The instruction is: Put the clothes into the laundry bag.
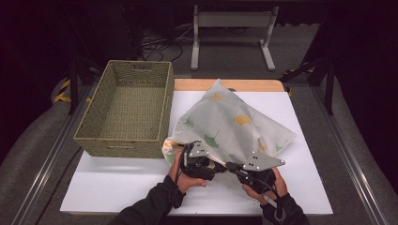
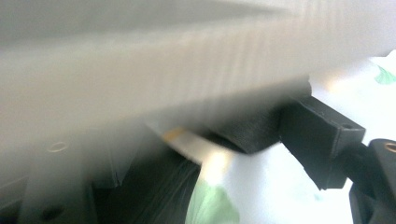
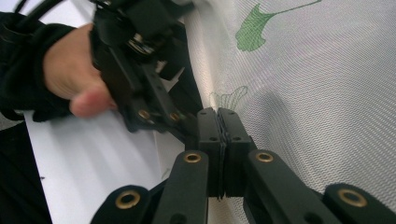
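A white fabric bag (image 1: 234, 124) printed with green and yellow leaves lies on the white table (image 1: 117, 183). Both grippers meet at its near edge. My right gripper (image 3: 219, 135) is shut, its pads pressed together on a thin fold of the bag's edge (image 3: 289, 93). In the high view it sits at the bag's near edge (image 1: 234, 168). My left gripper (image 1: 219, 165) points toward it from the left, jaws apart and pressing on nothing. The bag fabric (image 2: 261, 196) lies blurred and close in the left gripper view. The left gripper's (image 3: 180, 123) tips reach almost to the right gripper's pads.
A woven green basket (image 1: 124, 140) with nothing in it stands on the table's left, its near right corner beside the bag. A wooden strip (image 1: 197, 84) runs along the far edge. A grey frame leg (image 1: 195, 47) stands on the floor beyond.
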{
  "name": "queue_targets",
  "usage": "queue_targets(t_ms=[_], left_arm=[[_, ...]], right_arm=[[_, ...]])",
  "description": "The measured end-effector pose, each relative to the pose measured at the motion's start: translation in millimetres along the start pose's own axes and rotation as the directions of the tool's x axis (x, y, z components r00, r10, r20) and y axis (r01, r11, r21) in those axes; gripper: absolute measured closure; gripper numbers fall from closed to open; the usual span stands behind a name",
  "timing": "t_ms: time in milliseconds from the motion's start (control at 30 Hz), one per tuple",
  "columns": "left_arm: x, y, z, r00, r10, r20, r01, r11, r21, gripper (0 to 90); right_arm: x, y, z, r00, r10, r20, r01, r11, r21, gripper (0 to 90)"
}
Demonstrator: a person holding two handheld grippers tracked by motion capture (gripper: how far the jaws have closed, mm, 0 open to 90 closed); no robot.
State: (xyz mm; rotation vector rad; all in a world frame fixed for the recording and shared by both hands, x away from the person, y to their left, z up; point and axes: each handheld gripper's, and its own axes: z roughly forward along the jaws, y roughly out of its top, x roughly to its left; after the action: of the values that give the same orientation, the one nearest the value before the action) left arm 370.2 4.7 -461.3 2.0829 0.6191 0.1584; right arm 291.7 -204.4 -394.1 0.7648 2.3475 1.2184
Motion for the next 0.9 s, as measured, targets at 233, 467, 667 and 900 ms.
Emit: queue_targets(t_ms=[233,467,667,900], left_arm=[[-8.0,17.1,25.5,0.9977,0.042,-0.054,-0.039,0.9978,0.054,46.0],[-2.6,23.9,28.4,0.9893,0.076,-0.125,-0.075,0.9971,0.009,79.5],[6.8,31.4,19.2,0.9768,0.082,-0.198,-0.098,0.9928,-0.069,81.7],[28.7,29.0,19.7,0.9419,0.006,-0.336,-0.058,0.9880,-0.143,83.0]], right_arm=[[2.1,0.5,2.8,0.9997,-0.002,-0.024,0.002,1.000,0.004,89.3],[2.2,1.5,-0.1,0.9980,0.010,-0.063,-0.011,1.000,-0.012,89.5],[2.5,10.8,-20.6,0.9935,0.012,-0.113,-0.020,0.997,-0.074,89.8],[4.8,11.1,-17.4,0.9921,0.007,-0.125,-0.013,0.999,-0.050,89.9]])
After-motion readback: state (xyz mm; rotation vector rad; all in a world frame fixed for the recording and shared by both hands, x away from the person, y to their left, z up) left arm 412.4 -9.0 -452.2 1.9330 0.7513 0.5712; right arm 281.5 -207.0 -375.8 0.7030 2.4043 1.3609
